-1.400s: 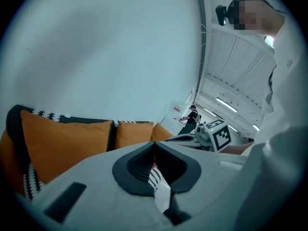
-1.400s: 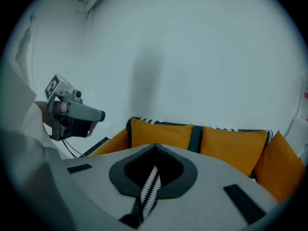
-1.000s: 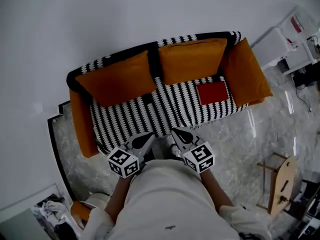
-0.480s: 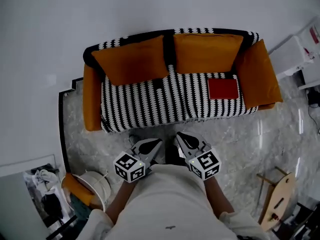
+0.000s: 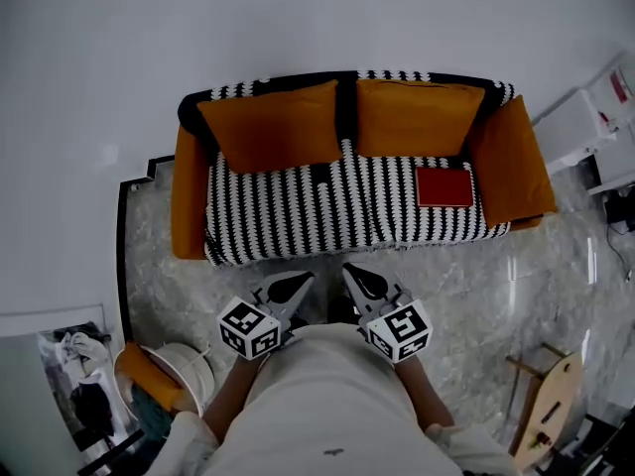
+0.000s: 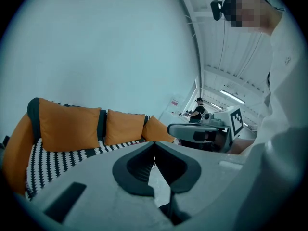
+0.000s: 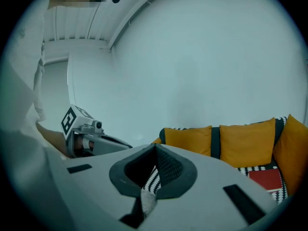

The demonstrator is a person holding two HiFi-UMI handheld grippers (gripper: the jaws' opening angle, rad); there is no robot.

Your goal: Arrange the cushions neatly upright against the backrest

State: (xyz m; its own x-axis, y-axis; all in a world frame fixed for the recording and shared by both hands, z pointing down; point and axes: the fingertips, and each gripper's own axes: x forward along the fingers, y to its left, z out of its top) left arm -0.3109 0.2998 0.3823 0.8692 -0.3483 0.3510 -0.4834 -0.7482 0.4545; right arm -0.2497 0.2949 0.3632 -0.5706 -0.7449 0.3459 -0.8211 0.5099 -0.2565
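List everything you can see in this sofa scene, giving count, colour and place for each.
Sofa: one, black-and-white striped, against the wall.
Backrest cushions: two, orange, upright against the backrest.
End pieces: two, orange, one at each sofa end.
Flat square: one, red, on the seat's right end.
Basket: one, white, floor, lower left.
Wooden stand: one, pale, floor, lower right.
Left tool: one, grey, shut, empty.
Right tool: one, grey, shut, empty.
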